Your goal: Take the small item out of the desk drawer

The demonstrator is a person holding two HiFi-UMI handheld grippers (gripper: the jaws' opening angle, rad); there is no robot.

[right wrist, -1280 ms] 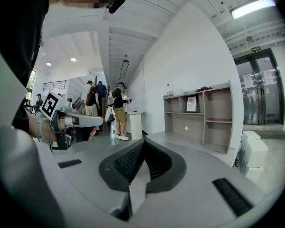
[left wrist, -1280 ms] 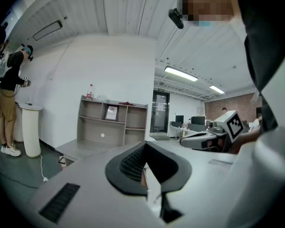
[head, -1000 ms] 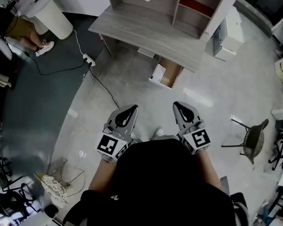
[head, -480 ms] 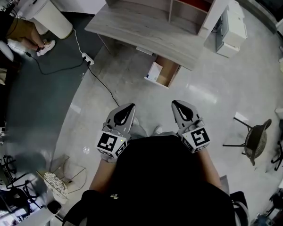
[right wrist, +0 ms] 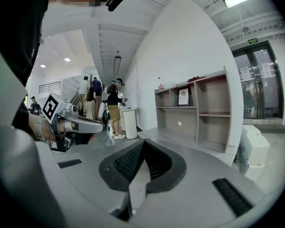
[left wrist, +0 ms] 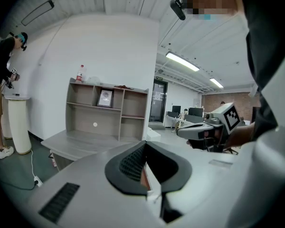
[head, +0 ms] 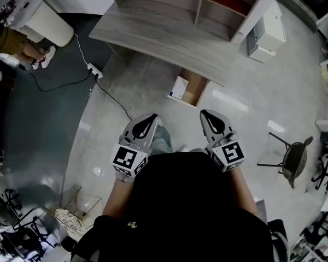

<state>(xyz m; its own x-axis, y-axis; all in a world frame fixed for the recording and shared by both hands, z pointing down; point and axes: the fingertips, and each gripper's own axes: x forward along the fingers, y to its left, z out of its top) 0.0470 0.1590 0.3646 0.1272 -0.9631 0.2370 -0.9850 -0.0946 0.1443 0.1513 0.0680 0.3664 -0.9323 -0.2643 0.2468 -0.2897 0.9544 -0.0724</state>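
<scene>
In the head view the grey wooden desk (head: 153,34) with its shelf unit stands ahead. Below its front edge a brown wooden drawer (head: 195,87) sticks out, with a white flat item (head: 179,88) at its left end. My left gripper (head: 149,123) and right gripper (head: 211,119) are held side by side in front of my body, well short of the drawer. Both are shut, with nothing between their black pads. In the left gripper view the left gripper (left wrist: 143,148) points at the desk (left wrist: 80,144). The right gripper (right wrist: 143,145) points the same way in its own view.
A white cylindrical stand (head: 44,19) and a person (head: 13,42) are at the far left. A power strip with a black cable (head: 94,70) lies on the floor. A white cabinet (head: 269,33) stands right of the desk, and a chair (head: 292,160) at the right.
Both grippers have moved forward together towards the desk, so the desk and drawer sit closer and lower in the head view. Their jaws stay shut.
</scene>
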